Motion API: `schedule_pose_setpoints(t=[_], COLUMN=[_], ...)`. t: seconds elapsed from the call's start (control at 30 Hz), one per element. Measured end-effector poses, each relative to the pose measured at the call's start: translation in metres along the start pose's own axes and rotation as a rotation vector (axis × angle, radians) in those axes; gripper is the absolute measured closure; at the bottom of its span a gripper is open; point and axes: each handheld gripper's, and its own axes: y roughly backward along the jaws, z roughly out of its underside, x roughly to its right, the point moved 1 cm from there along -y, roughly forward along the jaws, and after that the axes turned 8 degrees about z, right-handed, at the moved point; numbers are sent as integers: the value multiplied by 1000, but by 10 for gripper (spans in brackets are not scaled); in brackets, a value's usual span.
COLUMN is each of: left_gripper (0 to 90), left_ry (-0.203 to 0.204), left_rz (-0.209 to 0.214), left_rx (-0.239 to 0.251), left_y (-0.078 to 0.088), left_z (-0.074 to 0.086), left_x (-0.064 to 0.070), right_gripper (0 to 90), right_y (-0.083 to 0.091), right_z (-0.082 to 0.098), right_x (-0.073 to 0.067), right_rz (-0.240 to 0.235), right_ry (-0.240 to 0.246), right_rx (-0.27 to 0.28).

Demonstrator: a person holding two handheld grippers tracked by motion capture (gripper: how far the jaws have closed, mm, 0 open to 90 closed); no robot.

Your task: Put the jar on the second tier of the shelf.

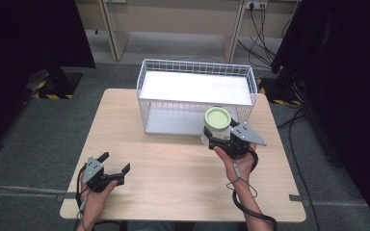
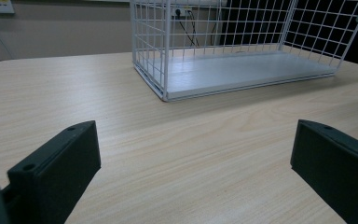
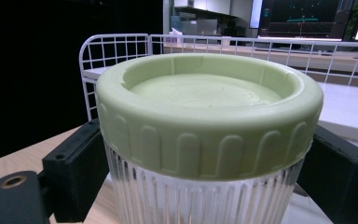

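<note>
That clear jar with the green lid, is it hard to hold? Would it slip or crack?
Probably stiff: the jar keeps its shape between the jaws of the right hand-held gripper. Its ribbed clear wall likely gives some grip. It looks like plastic and possibly empty, so probably light and unlikely to crack. The green lid appears seated.

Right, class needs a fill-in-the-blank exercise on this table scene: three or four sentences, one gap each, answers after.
1. The right gripper is shut on a clear jar with a ____ lid.
2. The left gripper holds nothing; its jaws are ____.
3. The wire basket on the table is coloured ____.
4. In the high view, the jar is just in front of the ____.

Missing words: green; open; white; basket
</note>
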Motion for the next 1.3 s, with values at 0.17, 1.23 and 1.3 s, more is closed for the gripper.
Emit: schedule_pose_setpoints(t=[0.17, 1.23, 1.3], left_gripper=[6, 6, 6], left_ry=[0, 5, 4], left_rz=[0, 2, 2], left_rx=[0, -2, -2], left_y=[0, 0, 0], left_z=[0, 0, 0], left_x=[0, -1, -1], right_gripper=[112, 113, 113], right_y=[-3, -27, -29], right_z=[-9, -81, -84], right_x=[1, 13, 14], right_rz=[4, 55, 58], right_ry=[0, -16, -20], right_rx=[12, 105, 108])
